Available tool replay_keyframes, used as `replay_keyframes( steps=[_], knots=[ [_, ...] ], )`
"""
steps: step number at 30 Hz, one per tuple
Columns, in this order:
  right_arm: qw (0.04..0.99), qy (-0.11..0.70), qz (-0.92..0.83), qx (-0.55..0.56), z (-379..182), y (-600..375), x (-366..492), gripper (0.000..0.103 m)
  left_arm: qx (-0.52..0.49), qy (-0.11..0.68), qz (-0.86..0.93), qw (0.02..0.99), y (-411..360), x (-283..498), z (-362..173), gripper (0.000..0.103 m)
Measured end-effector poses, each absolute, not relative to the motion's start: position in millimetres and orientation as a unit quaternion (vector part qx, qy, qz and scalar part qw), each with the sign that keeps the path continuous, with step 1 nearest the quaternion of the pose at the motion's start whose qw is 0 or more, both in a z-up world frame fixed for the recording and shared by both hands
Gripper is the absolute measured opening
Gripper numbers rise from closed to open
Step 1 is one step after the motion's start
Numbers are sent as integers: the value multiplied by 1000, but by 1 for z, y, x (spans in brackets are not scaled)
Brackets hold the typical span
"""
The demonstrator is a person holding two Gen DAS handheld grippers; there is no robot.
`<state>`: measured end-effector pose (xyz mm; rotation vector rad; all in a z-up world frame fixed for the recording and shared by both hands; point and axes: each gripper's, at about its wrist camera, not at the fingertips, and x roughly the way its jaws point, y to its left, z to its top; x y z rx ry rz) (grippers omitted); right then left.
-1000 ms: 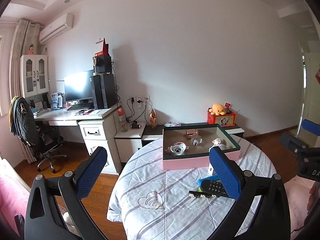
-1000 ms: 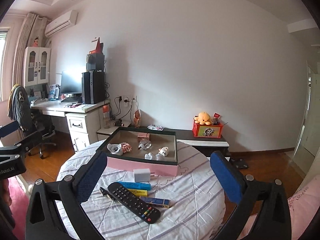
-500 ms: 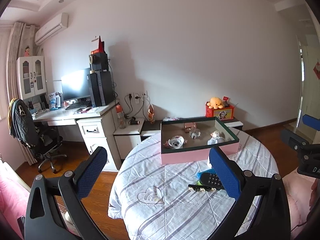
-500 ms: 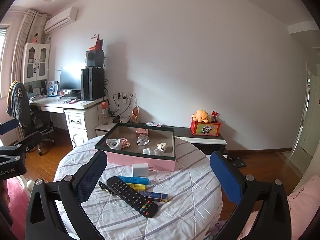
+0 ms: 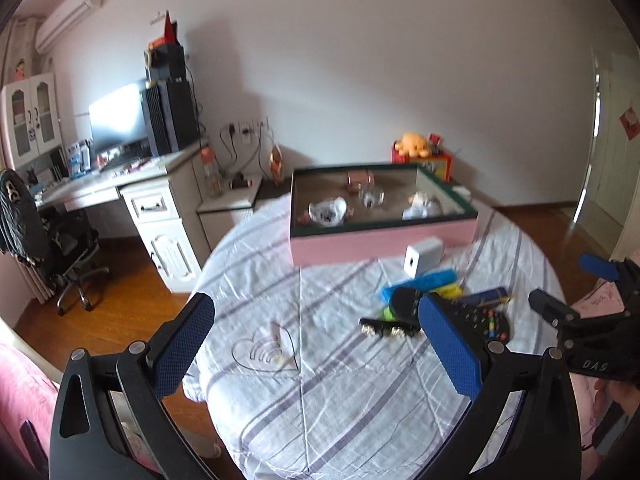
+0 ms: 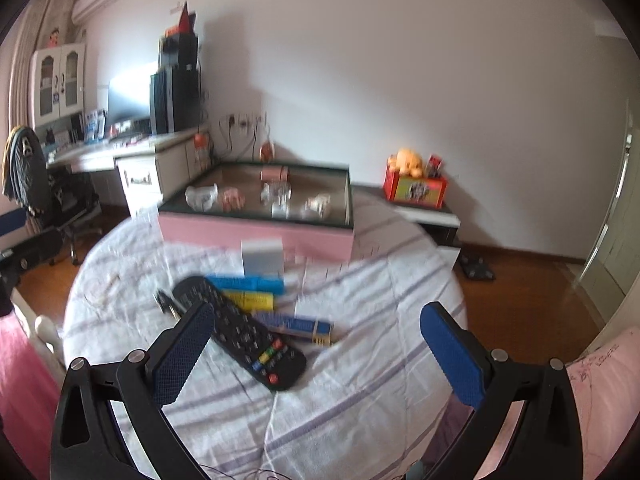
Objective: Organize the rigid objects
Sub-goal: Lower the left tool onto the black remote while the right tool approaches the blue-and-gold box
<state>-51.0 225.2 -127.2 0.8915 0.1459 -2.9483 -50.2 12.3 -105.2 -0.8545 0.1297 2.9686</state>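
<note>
My right gripper (image 6: 316, 350) and left gripper (image 5: 316, 340) both hang spread and empty. The remote (image 6: 240, 330) lies at my right gripper's eleven o'clock on the counter (image 6: 360, 400): stiff, light, slick plastic. I'd pinch across its narrow middle.

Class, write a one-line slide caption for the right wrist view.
Open right gripper above a black remote and coloured markers before a pink box.

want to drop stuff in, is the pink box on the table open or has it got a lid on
Open. The pink box has no lid; both views look straight down onto its floor, where several small trinkets lie.
</note>
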Motion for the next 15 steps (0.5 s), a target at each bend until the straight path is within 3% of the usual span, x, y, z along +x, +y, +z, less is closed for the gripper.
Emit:
replay_keyframes(
  steps=[15],
  knots=[
    [6,22,-941,338,-164,266,-89,103,-343,34,934,92,72,-93,-149,103]
  ],
)
